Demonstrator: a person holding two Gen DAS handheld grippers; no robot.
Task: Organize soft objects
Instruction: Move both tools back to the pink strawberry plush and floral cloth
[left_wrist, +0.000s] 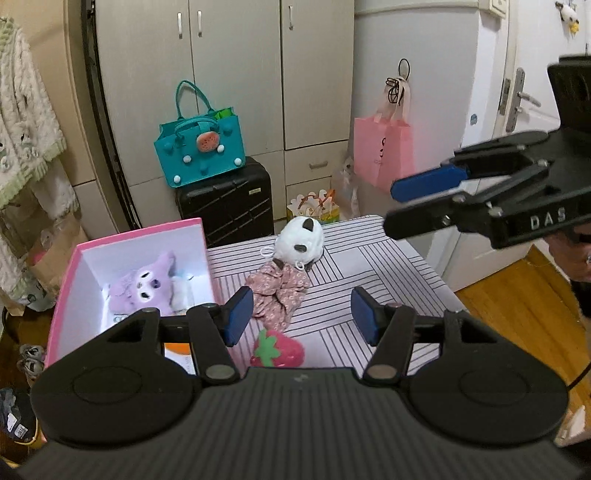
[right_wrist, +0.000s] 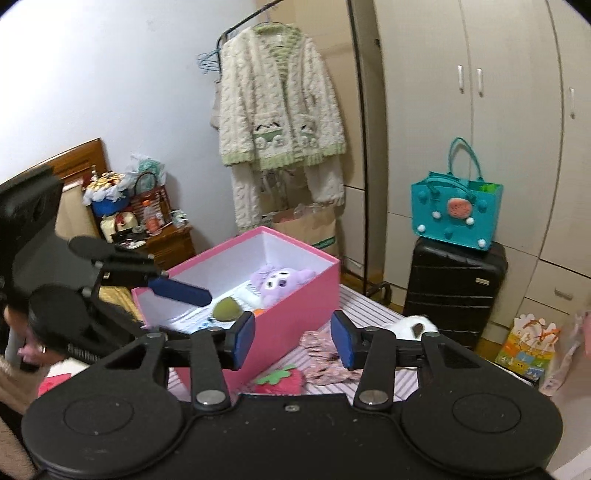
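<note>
Left wrist: panda plush (left_wrist: 300, 240) near table's (left_wrist: 388, 258) far edge, apart from pink box (left_wrist: 140, 236).

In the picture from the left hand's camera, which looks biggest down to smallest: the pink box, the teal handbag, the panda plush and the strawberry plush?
Largest to smallest, as they look in the left wrist view:
1. pink box
2. teal handbag
3. panda plush
4. strawberry plush, partly hidden behind the gripper body

The handbag stands farther back, so its true size against the box is unsure.

Left gripper (left_wrist: 301, 314): jaws parted, nothing between the blue pads. Right gripper (right_wrist: 292, 334): jaws parted, empty. Both tilted downward.
</note>
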